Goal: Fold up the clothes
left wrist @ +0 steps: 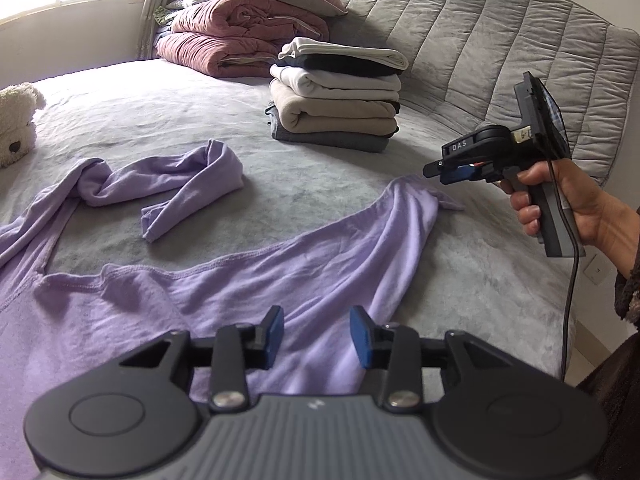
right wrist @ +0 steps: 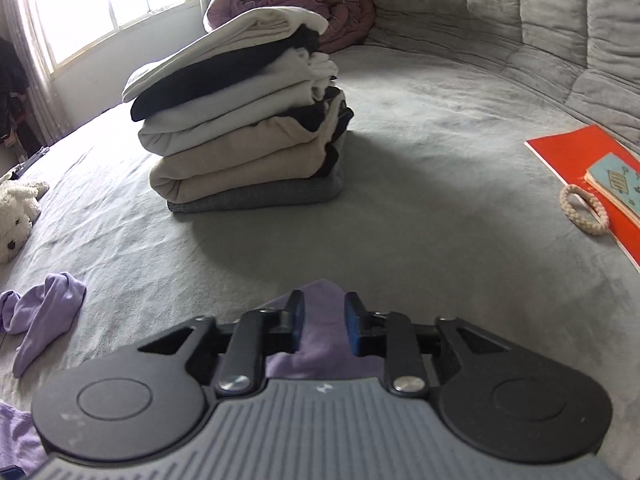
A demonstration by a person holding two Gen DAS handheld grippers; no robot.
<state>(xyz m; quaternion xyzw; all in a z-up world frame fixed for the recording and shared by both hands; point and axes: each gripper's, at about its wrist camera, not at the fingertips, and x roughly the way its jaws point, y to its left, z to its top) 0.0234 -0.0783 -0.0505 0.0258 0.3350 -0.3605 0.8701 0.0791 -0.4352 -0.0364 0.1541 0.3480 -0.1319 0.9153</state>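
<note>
A lilac long-sleeved top [left wrist: 224,296] lies spread on the grey bed, one sleeve [left wrist: 188,184] twisted at the left. My left gripper [left wrist: 318,332] hovers low over the top's body, its blue pads apart with nothing pinched between them. A hand holds my right gripper [left wrist: 434,169] at the top's far right corner [left wrist: 412,188]. In the right wrist view that lilac corner [right wrist: 323,308] lies on the bed between the separated fingers of the right gripper [right wrist: 325,322], slack and ungripped. The loose sleeve end [right wrist: 48,312] shows at the left there.
A stack of folded clothes [left wrist: 336,96] stands mid-bed, also seen as the stack [right wrist: 240,120]. Pink quilts and a pillow [left wrist: 248,28] sit behind, against the padded headboard [left wrist: 500,40]. A plush toy [left wrist: 16,120] lies left. A red book [right wrist: 580,168] and hair tie [right wrist: 584,210] lie right.
</note>
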